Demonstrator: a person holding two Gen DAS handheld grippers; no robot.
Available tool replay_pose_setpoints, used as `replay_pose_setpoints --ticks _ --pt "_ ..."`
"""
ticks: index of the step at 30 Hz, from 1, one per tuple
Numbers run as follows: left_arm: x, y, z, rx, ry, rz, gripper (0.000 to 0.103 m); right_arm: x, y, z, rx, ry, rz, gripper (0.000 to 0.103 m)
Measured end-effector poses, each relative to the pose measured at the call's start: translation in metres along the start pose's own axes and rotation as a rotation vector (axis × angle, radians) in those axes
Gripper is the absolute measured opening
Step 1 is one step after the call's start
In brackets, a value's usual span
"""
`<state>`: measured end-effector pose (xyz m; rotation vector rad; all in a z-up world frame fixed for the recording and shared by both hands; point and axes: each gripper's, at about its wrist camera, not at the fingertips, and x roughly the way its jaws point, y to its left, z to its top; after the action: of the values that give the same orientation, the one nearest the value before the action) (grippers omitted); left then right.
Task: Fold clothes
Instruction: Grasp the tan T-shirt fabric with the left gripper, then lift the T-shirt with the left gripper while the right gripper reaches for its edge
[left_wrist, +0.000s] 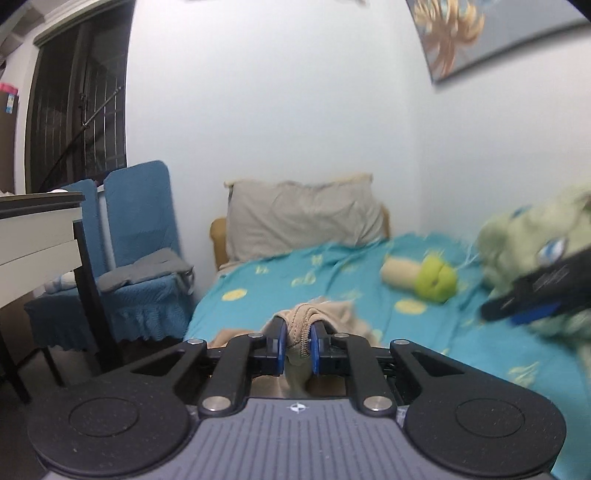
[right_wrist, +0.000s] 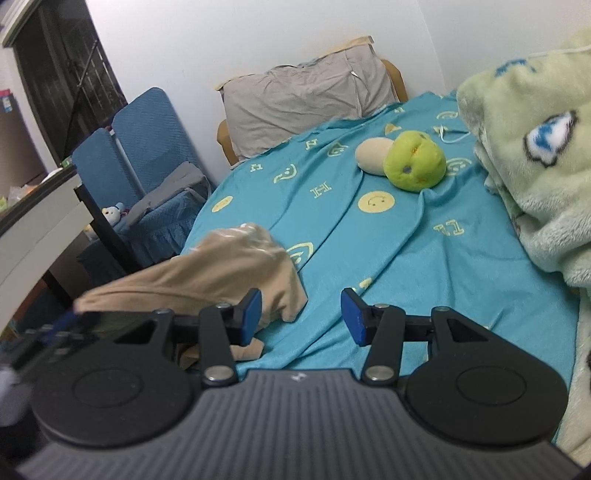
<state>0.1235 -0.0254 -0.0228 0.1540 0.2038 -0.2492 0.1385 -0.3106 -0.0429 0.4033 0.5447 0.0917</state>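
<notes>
Two tools: left tool (left_wrist: 297, 345) is clamped on the tan garment (left_wrist: 314, 317); right tool (right_wrist: 301, 314) is held apart, empty.
Garment position: lifted over the bed (right_wrist: 406, 236), left of the right tool.
Garment look: bunched, ribbed hem pinched.

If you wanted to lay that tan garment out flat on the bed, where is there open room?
The widest bare stretch of the teal sheet lies between the tan garment, the pillow and the green plush toy. Another patch sits ahead of the open right gripper. The right side is crowded by the fluffy green blanket. The left gripper pinches the garment.
</notes>
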Motion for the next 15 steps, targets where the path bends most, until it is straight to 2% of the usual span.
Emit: replay_pose_setpoints --ticks 8,11,14,15 --pt "-0.096 0.009 0.026 -0.159 -0.145 -0.133 0.013 -0.029 0.028 -0.013 -0.094 -0.012 0.093 0.052" --pt "-0.118 0.016 0.033 -0.226 -0.187 -0.172 0.013 -0.039 0.05 -0.024 -0.161 -0.007 0.18 0.052" --pt "-0.131 0.029 0.031 -0.286 -0.209 -0.178 0.013 -0.041 0.072 -0.033 -0.231 0.003 0.252 0.058" --pt "-0.132 0.034 0.03 -0.301 -0.208 -0.179 0.013 -0.039 0.079 -0.036 -0.251 0.013 0.276 0.063"
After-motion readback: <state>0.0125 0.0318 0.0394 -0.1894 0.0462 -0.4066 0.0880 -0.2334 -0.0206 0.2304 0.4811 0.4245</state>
